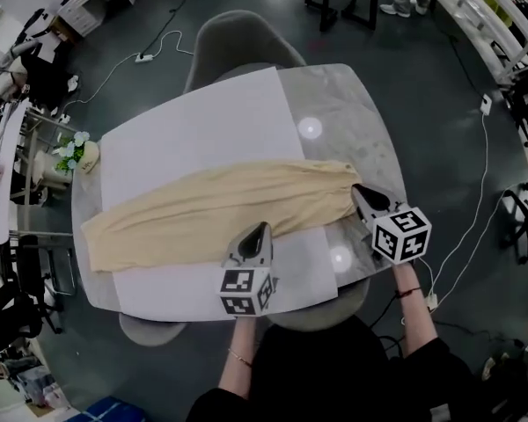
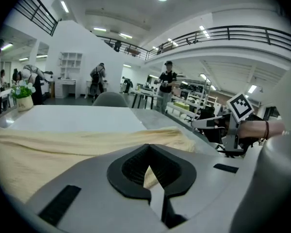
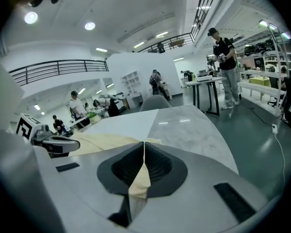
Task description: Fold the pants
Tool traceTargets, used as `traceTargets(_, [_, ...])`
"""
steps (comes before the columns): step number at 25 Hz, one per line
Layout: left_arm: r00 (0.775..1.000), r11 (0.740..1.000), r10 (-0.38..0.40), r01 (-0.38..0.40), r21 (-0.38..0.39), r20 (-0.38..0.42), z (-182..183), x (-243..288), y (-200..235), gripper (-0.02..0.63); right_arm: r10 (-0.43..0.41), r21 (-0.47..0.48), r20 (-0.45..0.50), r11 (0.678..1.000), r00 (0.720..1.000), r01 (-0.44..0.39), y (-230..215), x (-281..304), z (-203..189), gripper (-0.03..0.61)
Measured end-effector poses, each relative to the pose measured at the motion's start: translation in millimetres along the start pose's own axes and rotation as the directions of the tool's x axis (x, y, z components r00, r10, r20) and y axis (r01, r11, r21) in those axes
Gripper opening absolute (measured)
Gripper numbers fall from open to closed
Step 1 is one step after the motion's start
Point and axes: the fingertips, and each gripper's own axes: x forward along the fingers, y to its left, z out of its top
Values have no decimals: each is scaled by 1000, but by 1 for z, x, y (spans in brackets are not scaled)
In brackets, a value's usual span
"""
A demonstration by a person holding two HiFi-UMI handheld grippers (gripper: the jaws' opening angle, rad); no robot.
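Beige pants (image 1: 211,209) lie stretched left to right across a white sheet (image 1: 202,121) on the table, folded lengthwise, waist end at the right. My left gripper (image 1: 263,227) sits at the near edge of the pants around their middle, jaws shut with beige cloth (image 2: 146,176) pinched between them. My right gripper (image 1: 355,188) is at the waist end's near corner, also shut, a strip of cloth (image 3: 138,178) showing between its jaws. Both point slightly downward, low over the table. The right gripper (image 2: 199,124) also shows in the left gripper view.
The grey marble table (image 1: 352,112) has rounded corners. A small potted plant (image 1: 75,154) stands at its left edge. One grey chair (image 1: 238,42) stands at the far side, another (image 1: 150,328) at the near side. Cables run over the floor; people stand far off.
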Motion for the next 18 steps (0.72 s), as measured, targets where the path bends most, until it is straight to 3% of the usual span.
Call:
traceTargets(7, [997,999,-52,53,12,-52,-5,35,-2,8,-86,20,-103,996,991,88,-38,26,-20,27])
traceTargets(10, [996,998,-60,60,4,-62,-6,43,-2,8,-95,34,-141,994,985,101,-49,35,-27,95])
traceTargets(18, [995,998,-66,65,-14,-76,-7,53,5,8,-82,53,-215,994,973,95,-65,65,-39,169])
